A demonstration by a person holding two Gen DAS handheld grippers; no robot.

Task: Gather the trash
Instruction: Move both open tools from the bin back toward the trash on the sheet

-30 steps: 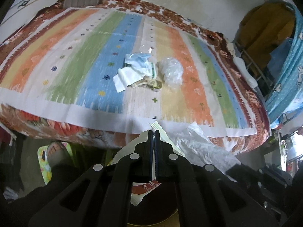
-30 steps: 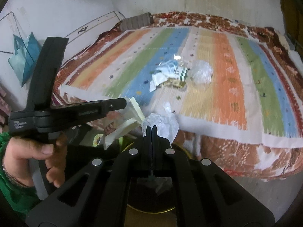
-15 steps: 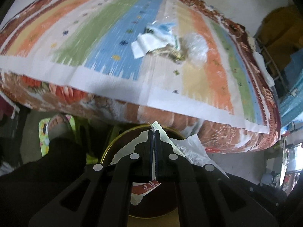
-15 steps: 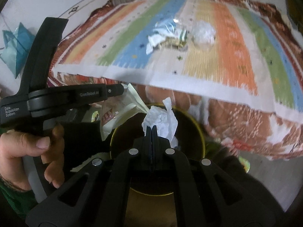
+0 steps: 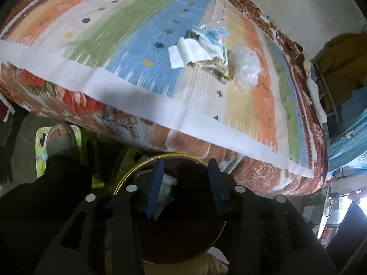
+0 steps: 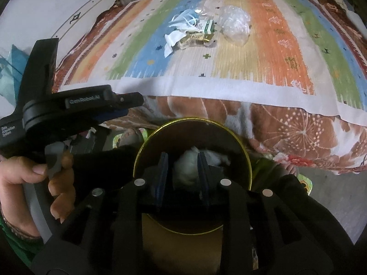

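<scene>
Trash point(image 6: 197, 162) now in bin point(image 6: 229, 133)

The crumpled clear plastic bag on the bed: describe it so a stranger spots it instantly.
Find the striped bedspread, then the small litter pile at its middle. The crumpled clear plastic bag lies at the pile's right end, on the orange stripe, beside the green-and-white carton. It alone is see-through and glossy.

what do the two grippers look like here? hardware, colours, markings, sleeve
Both are black plastic handheld units. The right gripper and left gripper have blue ribbed pads on the jaws and round silver studs along the linkage. Seen side-on from the right wrist camera, the left unit has a pistol-style handle with a grey trigger, white "GenRobot.AI" and "Data Acquisition System" lettering. The left hand shows a green sleeve cuff and a wristband.
</scene>
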